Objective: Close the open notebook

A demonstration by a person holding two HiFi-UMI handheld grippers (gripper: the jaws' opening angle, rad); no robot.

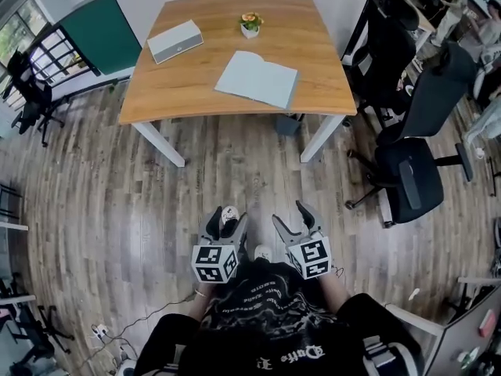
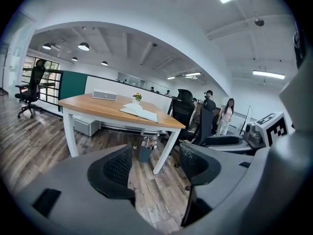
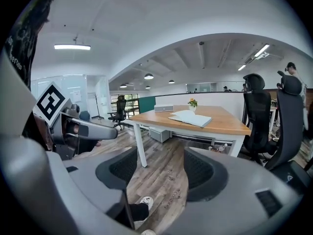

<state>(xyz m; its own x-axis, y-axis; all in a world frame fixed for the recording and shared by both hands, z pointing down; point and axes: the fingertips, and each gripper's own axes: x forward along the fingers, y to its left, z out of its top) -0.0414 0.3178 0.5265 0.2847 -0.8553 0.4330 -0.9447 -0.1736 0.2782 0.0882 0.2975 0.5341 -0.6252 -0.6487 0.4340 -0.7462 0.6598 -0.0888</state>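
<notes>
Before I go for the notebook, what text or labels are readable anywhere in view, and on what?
Nothing reads cleanly.
Black shirt: pale lettering, upside down in the head view, too stylised to read.
Left gripper and right gripper: black-and-white marker squares, no words.
Notebook: pages too small to read.
Grey box: no label visible.
Floor: faint mark like lettering in the right gripper view, too blurred.

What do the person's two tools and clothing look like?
The left tool and right tool have grey bodies with dark, mesh-textured pads; each carries a white cube with black square markers. The person wears a black top with pale print.
</notes>
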